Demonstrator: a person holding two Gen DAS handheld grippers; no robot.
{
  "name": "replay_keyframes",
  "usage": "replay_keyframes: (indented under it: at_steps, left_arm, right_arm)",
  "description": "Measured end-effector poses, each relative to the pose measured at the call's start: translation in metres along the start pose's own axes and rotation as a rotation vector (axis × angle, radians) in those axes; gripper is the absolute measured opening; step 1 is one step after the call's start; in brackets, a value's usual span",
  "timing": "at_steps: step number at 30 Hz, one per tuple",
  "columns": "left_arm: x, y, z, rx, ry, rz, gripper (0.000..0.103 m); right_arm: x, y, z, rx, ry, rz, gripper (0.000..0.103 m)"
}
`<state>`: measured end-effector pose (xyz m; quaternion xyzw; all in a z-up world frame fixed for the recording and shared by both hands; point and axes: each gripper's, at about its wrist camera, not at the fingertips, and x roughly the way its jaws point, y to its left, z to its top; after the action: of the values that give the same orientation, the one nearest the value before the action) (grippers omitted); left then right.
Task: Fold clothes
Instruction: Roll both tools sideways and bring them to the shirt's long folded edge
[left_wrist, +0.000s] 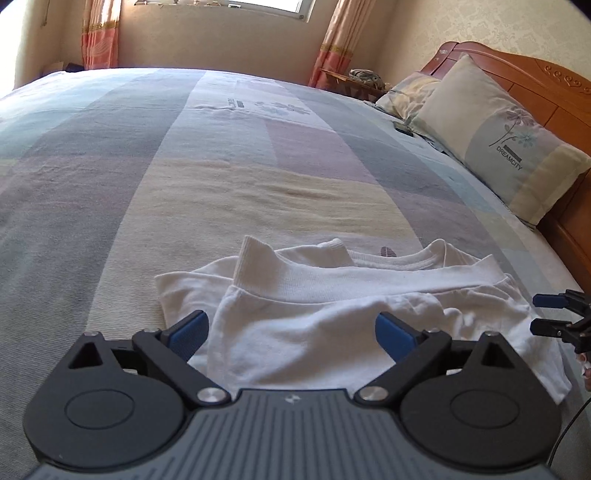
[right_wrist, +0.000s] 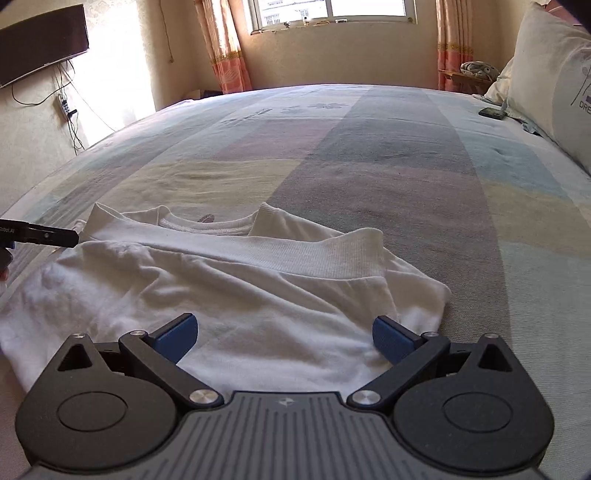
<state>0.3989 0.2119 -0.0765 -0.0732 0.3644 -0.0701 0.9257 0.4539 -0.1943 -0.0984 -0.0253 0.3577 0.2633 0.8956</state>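
Observation:
A white sweatshirt (left_wrist: 314, 325) lies partly folded on the bed. Its ribbed hem band crosses the middle, and the collar (left_wrist: 399, 258) shows at the far side. My left gripper (left_wrist: 291, 332) hovers open over the garment's near edge, with nothing between its blue pads. At the right edge of the left wrist view, my right gripper (left_wrist: 545, 314) is open beside the cloth. In the right wrist view the same sweatshirt (right_wrist: 221, 288) spreads below my right gripper (right_wrist: 284, 332), which is open and empty. One black finger (right_wrist: 55, 236) of the left gripper reaches in from the left, over the shoulder.
The bed has a pastel patchwork sheet (left_wrist: 184, 166) with wide bare fabric beyond the garment. Pillows (left_wrist: 498, 140) lean on a wooden headboard (left_wrist: 546, 85) at the right. A dark phone (right_wrist: 491, 112) lies near the pillows. A nightstand (right_wrist: 465, 79), curtains and a window stand at the back, and a wall screen (right_wrist: 40, 40) hangs at the left.

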Motion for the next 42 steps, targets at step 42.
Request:
replay_keyframes:
  at_steps: [42]
  left_arm:
    - [-0.003,-0.214,-0.142,1.391,-0.112,0.418,0.102]
  right_arm:
    - [-0.024,0.16,-0.09,-1.043,-0.027,-0.425,0.103]
